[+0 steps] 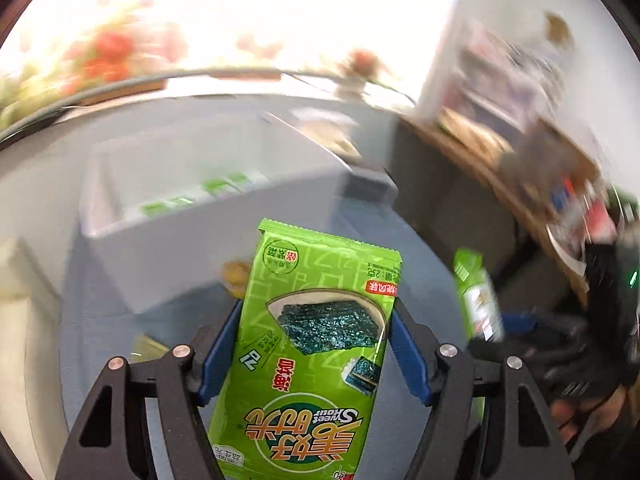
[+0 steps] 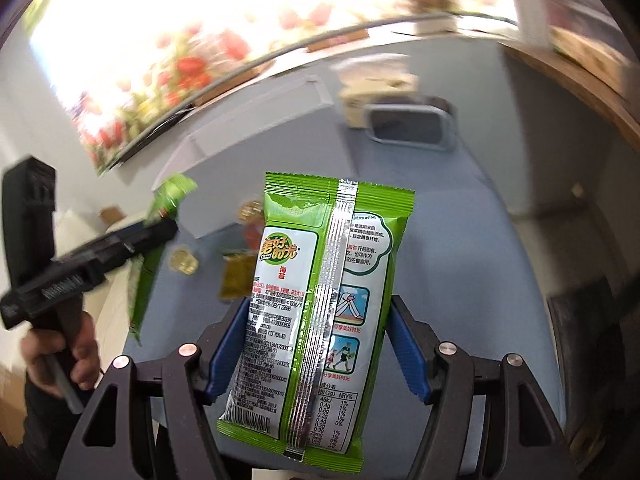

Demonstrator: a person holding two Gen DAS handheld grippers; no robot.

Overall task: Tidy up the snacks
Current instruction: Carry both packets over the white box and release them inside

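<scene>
Two green foil seaweed packets ride clamped, one in our left tongs (image 1: 316,344), one in our right tongs (image 2: 316,340); slick film could slip mid-swing.

Green seaweed packet (image 1: 316,344), blue fingers (image 1: 408,356), silver-seamed green-and-white packet (image 2: 320,312), blue-grey tabletop (image 2: 460,240)

Left wrist view: background motion-blurred, clear bin (image 1: 208,184) contents unreadable, shelf clutter (image 1: 560,184) smeared. Seaweed packet (image 1: 308,356) cut off at bottom edge. Right wrist view: small gold snacks (image 2: 184,266) on the desk (image 2: 460,248) too blurred to identify.
</scene>
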